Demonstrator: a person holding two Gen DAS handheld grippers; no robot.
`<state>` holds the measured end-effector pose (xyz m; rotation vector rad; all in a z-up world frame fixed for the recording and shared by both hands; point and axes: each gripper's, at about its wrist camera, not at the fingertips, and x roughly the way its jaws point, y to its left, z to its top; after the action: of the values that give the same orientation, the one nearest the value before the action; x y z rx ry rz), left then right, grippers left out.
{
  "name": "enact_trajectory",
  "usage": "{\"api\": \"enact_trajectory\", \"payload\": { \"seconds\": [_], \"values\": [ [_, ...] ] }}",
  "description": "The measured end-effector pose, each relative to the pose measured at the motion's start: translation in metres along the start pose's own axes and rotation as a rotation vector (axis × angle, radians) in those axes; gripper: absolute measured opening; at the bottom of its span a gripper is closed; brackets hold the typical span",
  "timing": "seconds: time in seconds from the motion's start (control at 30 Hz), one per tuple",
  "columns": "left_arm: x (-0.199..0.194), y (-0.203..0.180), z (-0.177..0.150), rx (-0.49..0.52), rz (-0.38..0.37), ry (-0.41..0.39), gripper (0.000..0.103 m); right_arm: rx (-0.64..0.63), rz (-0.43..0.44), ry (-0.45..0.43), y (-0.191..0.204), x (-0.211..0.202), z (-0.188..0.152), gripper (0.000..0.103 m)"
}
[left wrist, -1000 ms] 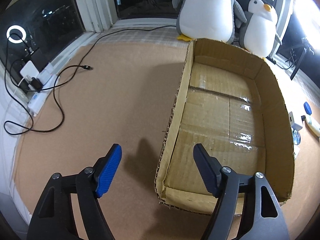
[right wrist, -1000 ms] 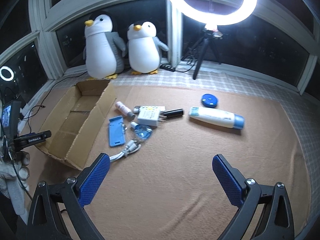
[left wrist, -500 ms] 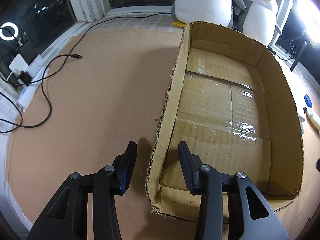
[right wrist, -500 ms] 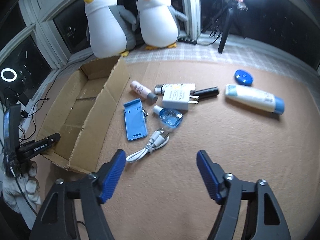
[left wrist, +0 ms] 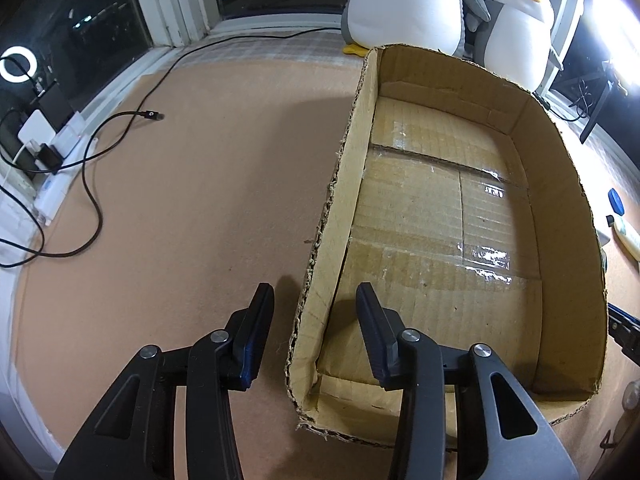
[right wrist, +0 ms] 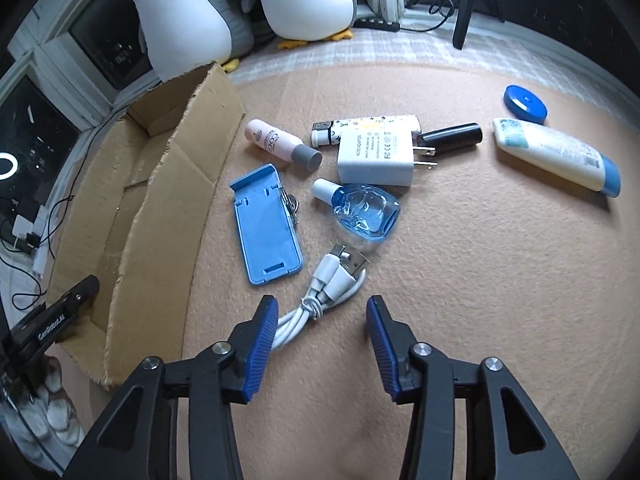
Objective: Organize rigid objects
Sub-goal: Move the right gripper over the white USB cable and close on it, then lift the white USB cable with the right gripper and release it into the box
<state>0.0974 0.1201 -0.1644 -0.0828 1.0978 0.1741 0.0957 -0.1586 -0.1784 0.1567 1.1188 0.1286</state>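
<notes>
An empty cardboard box (left wrist: 448, 216) lies on the tan mat. My left gripper (left wrist: 316, 300) is open and straddles its near left wall, one finger outside and one inside, not touching. The box also shows in the right wrist view (right wrist: 160, 216). My right gripper (right wrist: 322, 312) is open just above a coiled white USB cable (right wrist: 320, 296). Beyond lie a blue phone stand (right wrist: 268, 224), a blue glass bottle (right wrist: 364, 208), a white power adapter (right wrist: 376, 152), a pink bottle (right wrist: 280, 146), a lighter (right wrist: 368, 126), a black tube (right wrist: 452, 138), a white lotion tube (right wrist: 556, 154) and a blue round lid (right wrist: 524, 104).
Two plush penguins (right wrist: 240, 8) sit behind the box by the window. A black cable (left wrist: 92, 184) and a power strip (left wrist: 52, 188) lie at the mat's left edge. A ring-light stand (right wrist: 464, 20) is at the back right.
Both grippers have narrowed their opening. The left moved in to straddle the box's left wall. The right moved forward and down over the white cable.
</notes>
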Motion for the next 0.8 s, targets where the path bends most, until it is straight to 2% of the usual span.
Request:
{"api": "enact_trajectory", "payload": {
  "seconds": [0.2, 0.4, 0.57, 0.8],
  "values": [
    [0.000, 0.002, 0.000, -0.005, -0.003, 0.000, 0.041, -0.036, -0.024, 0.015, 0.005, 0.003, 0.003, 0.035],
    [0.000, 0.002, -0.001, -0.004, -0.003, 0.000, 0.041, -0.109, -0.055, 0.030, 0.006, 0.004, 0.005, 0.019],
    [0.001, 0.002, -0.001, -0.003, -0.003, -0.001, 0.041, -0.127, -0.033, 0.033, -0.001, 0.002, 0.002, 0.013],
    [0.001, 0.003, 0.000, -0.008, -0.009, 0.004, 0.041, -0.123, -0.010, 0.019, -0.003, 0.000, 0.000, 0.012]
  ]
}}
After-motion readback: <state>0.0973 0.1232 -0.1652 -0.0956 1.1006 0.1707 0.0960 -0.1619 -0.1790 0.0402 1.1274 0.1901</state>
